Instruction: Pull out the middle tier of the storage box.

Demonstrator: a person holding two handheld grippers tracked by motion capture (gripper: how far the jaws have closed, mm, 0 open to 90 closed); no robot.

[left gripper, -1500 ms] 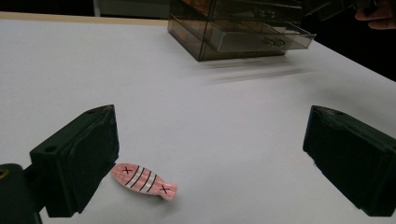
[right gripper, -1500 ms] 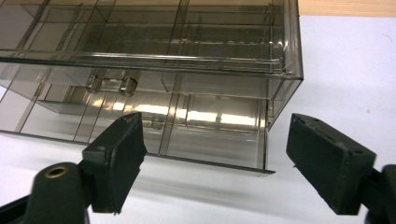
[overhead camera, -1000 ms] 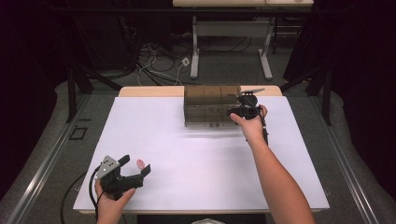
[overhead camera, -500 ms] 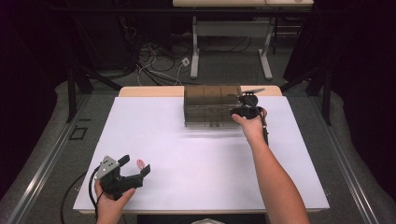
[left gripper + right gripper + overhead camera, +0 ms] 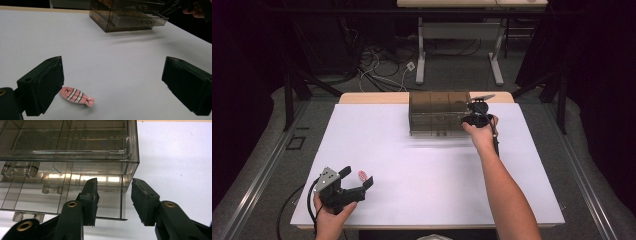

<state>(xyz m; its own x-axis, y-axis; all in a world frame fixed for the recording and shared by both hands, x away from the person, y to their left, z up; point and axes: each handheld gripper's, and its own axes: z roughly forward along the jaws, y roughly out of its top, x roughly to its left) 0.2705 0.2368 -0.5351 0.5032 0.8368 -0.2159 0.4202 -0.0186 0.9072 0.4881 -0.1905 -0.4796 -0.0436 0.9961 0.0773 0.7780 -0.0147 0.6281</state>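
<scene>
Near the front-left corner of the white table (image 5: 422, 165), the left gripper (image 5: 357, 184) rests with its jaws spread wide and nothing between them. A small pink fish-shaped clip (image 5: 76, 95) lies flat just beside the inner face of the left-hand jaw in the left gripper view, at about 7 o'clock from the gap's middle; its long axis runs from 10 to 4 o'clock there, so the jaws would need to shift toward it. That hand is far nearer the clip. At the table's 12 o'clock end the right gripper (image 5: 113, 195) holds its jaws partly open astride the right wall of a pulled-out lower drawer of the smoky clear drawer box (image 5: 439, 112). Whether the pads touch that wall I cannot tell; the drawer's contents are lost in glare
</scene>
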